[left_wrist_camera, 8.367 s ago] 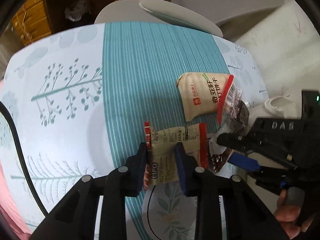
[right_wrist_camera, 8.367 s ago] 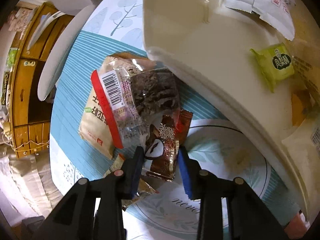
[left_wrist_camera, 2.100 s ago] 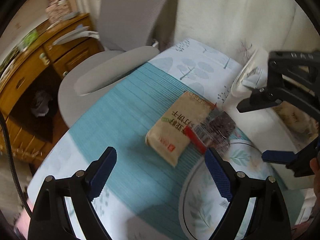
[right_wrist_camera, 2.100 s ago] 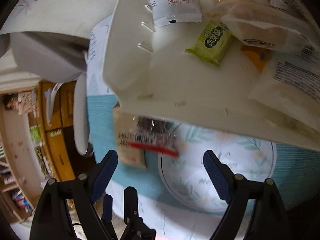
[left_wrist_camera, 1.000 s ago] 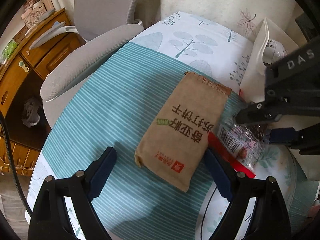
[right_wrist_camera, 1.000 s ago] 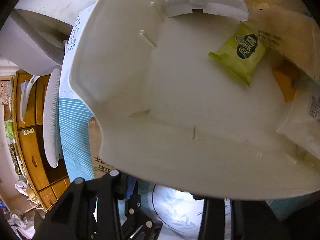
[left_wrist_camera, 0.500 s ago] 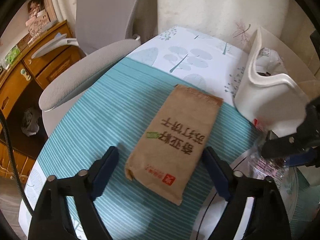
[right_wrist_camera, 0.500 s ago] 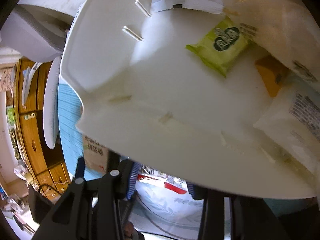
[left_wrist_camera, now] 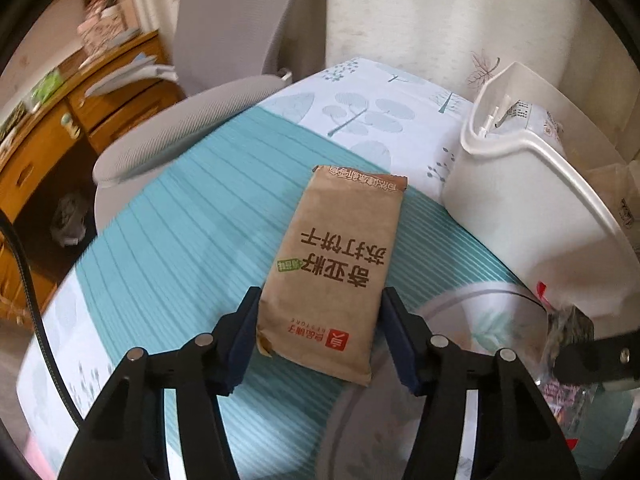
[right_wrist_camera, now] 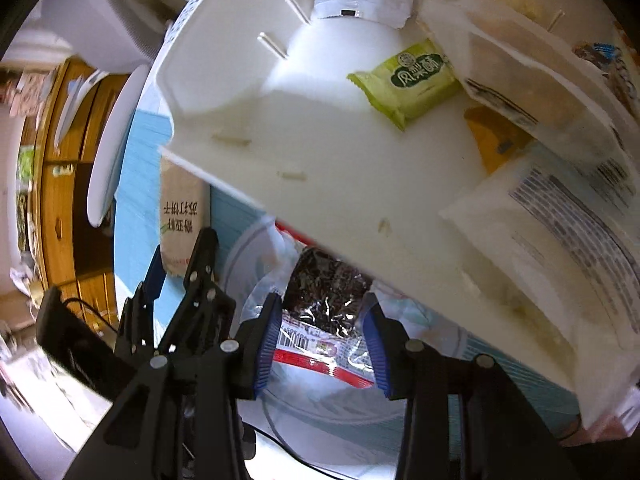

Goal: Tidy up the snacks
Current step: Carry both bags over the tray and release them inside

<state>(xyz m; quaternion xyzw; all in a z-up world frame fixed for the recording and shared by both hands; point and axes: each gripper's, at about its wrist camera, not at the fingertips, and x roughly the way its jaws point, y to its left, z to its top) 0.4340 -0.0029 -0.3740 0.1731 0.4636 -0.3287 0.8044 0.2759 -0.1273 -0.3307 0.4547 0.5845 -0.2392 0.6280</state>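
A brown paper cracker pack point(left_wrist_camera: 334, 270) lies on the teal striped cloth. My left gripper point(left_wrist_camera: 320, 338) has its jaws closed against the near end of the pack, one pad on each side. In the right wrist view my right gripper point(right_wrist_camera: 320, 344) is shut on a clear seaweed pack with a red strip point(right_wrist_camera: 320, 320), held just below the near wall of the white bin point(right_wrist_camera: 320, 184). The bin holds a green snack point(right_wrist_camera: 408, 80) and several white packs. The brown pack point(right_wrist_camera: 180, 224) and left gripper also show there at the left.
The white bin point(left_wrist_camera: 516, 216) stands to the right of the brown pack, at the back right of the table. A round plate print point(left_wrist_camera: 460, 344) marks the cloth near the front. A grey chair point(left_wrist_camera: 180, 132) and wooden drawers point(left_wrist_camera: 60, 128) stand beyond the table's far edge.
My left gripper has moved forward and closed from wide open onto the brown pack. My right gripper has taken the seaweed pack and lifted it toward the bin.
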